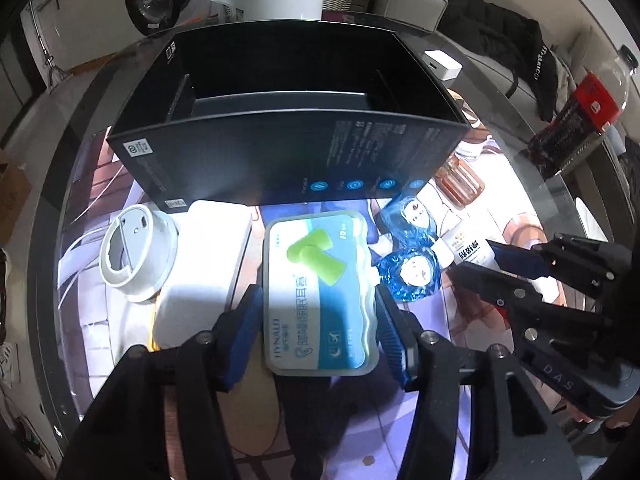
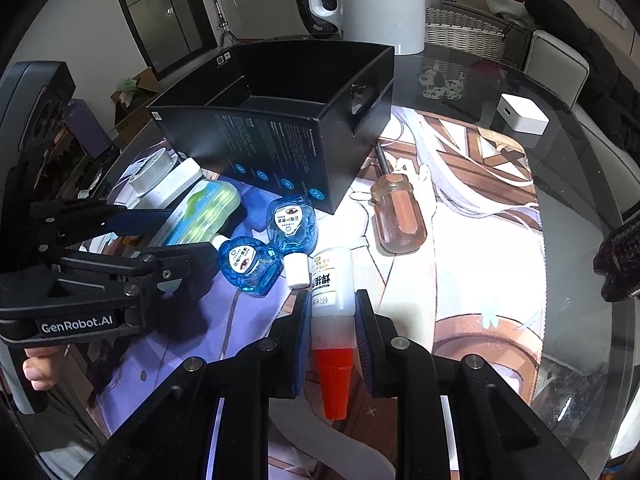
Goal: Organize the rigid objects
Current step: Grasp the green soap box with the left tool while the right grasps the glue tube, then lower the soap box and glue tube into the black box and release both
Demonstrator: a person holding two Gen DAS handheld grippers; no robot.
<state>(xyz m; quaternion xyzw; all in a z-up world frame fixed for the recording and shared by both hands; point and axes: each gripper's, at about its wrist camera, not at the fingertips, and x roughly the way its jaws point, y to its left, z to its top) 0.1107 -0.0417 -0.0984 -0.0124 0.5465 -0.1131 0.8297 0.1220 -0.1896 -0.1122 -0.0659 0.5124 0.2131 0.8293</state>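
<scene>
So the left tool (image 1: 320,312) is clamped on a flat rectangular plastic earplug case with a green-and-white label (image 1: 320,296), long axis running away from the camera toward the open black cardboard box (image 1: 280,152) just ahead. The right tool (image 2: 332,340) is closed on a small white squeeze bottle with a ribbed orange cone cap (image 2: 332,320), cap pointing back at the camera. Two blue faceted plastic eye-drop bottles (image 2: 272,240) lie beside it on the printed mat covering the glass surface (image 2: 580,280). One amber-handled screwdriver (image 2: 396,212) lies by the box's corner, shaft pointing away.
</scene>
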